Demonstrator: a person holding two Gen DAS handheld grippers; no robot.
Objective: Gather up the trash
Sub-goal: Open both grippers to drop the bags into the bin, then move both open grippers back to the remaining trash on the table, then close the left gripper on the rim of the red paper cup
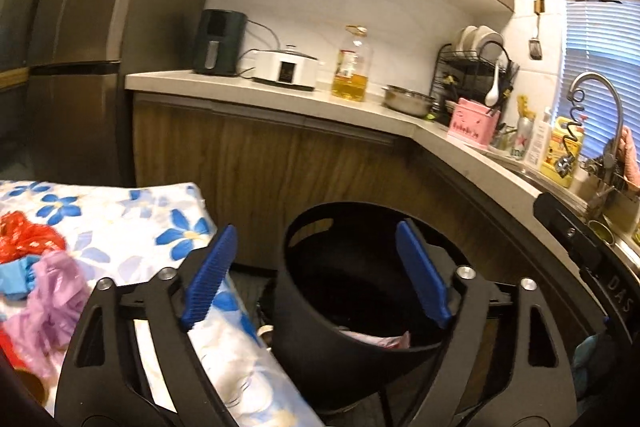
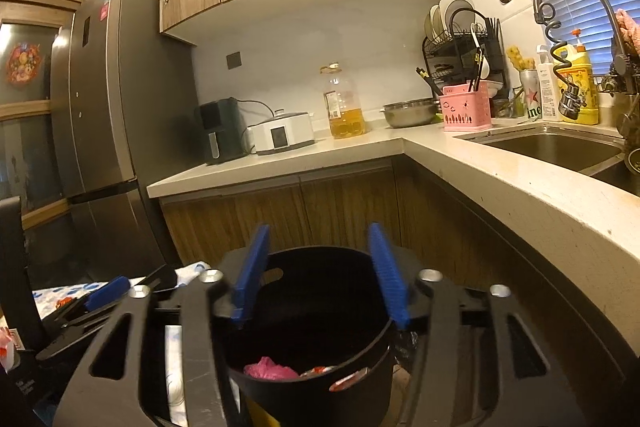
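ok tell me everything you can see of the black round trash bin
The black round trash bin looks like smooth plastic, with slot handles cut just under its rim. It stands open, without a lid, on the floor between the floral-clothed table and the wooden counter cabinets. Inside lie crumpled pink plastic and red-and-white wrappers. Nothing grips it.

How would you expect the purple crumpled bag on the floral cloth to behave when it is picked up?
The purple bag looks like thin crumpled plastic, so probably floppy and very light. Its loose folds suggest it would squash between the jaws rather than resist. It seems unlikely to roll on the cloth.
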